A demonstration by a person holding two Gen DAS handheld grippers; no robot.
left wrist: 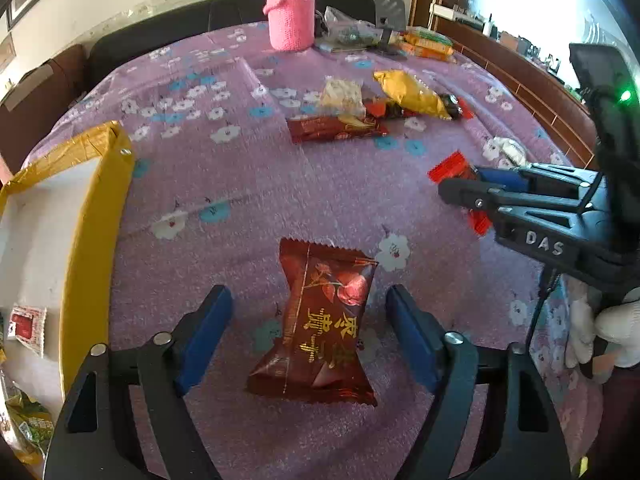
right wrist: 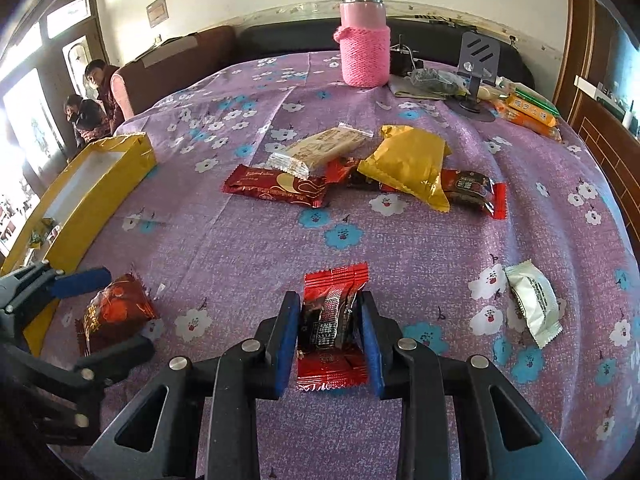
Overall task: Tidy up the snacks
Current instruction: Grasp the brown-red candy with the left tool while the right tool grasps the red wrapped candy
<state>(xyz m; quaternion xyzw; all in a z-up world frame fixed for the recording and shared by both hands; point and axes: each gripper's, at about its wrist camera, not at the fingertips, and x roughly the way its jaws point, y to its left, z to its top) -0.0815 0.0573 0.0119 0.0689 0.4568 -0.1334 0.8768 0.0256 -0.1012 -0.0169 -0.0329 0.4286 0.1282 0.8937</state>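
The left gripper (left wrist: 308, 320) is spread wide around a dark red snack (left wrist: 320, 320) that lies flat on the tablecloth (left wrist: 224, 184), touching neither finger. The right gripper (right wrist: 330, 332) pinches a red packet (right wrist: 330, 320) near the front edge; the fingers hide its sides. The yellow box (left wrist: 92, 216) at the left edge is cut off, and its contents are hard to make out. 1 white packet (right wrist: 534, 304) lies near the right edge.
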